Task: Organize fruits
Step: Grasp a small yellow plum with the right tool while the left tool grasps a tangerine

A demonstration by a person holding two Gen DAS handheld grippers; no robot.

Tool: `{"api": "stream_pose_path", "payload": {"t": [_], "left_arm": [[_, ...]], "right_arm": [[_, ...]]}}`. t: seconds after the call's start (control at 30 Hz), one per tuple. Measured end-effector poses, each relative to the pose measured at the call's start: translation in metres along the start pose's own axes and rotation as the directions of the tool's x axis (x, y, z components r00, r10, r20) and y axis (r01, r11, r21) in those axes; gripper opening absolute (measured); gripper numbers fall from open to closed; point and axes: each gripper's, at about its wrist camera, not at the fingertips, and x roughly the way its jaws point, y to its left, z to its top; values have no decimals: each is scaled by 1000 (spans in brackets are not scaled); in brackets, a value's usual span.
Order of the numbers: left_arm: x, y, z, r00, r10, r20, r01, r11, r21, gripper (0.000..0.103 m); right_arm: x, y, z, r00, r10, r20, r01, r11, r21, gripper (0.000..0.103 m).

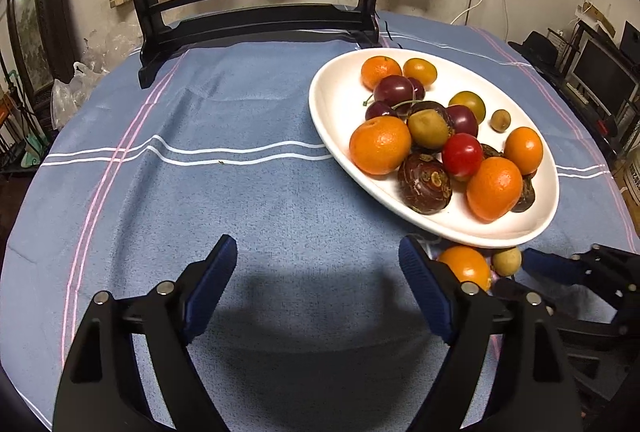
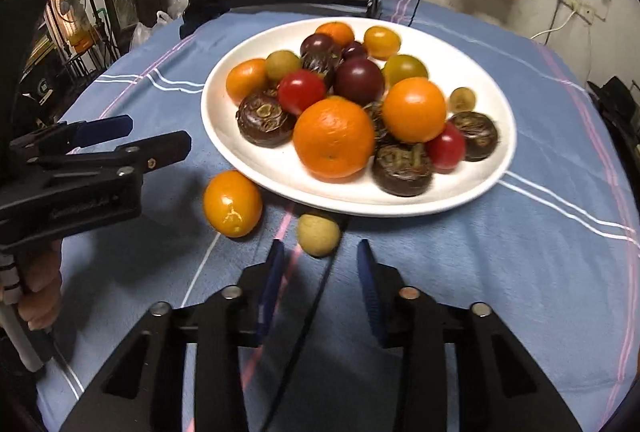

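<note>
While left gripper (image 2: 160,135) hovers at left, fingers apart, empty: orange kumquat (image 2: 232,203) on blue cloth (image 2: 500,272), pale longan (image 2: 318,234) beside it, just ahead of right gripper (image 2: 320,256), fingers apart; white plate (image 2: 224,135) of fruit behind.

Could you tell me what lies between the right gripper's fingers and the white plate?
In the right wrist view, one small yellowish fruit sits on the blue cloth between the right gripper and the plate.

White plate (image 2: 240,159); blue tablecloth (image 1: 240,216), white-pink stripes.
</note>
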Motion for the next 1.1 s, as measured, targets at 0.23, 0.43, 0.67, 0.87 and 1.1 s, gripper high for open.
{"api": "stream_pose_path", "payload": {"t": [0.23, 0.43, 0.67, 0.87, 1.1], "left_arm": [[-1, -8, -3, 999, -46, -17, 46, 999, 15, 82], [-11, -24, -8, 992, -122, -5, 123, 991, 57, 82], [-5, -56, -19, 985, -167, -34, 170, 973, 154, 82], [11, -60, -19, 985, -157, -68, 164, 978, 130, 70], [17, -75, -19, 984, -169, -51, 176, 966, 192, 39]], "right_arm": [[-5, -7, -2, 1000, 13, 25, -14, 999, 29, 23], [-22, -31, -5, 999, 28, 42, -32, 994, 104, 23], [-17, -54, -9, 1000, 3, 6, -4, 983, 184, 23], [-30, -57, -8, 999, 13, 45, -22, 979, 201, 23], [-29, -55, -9, 999, 23, 45, -31, 981, 194, 23]]}}
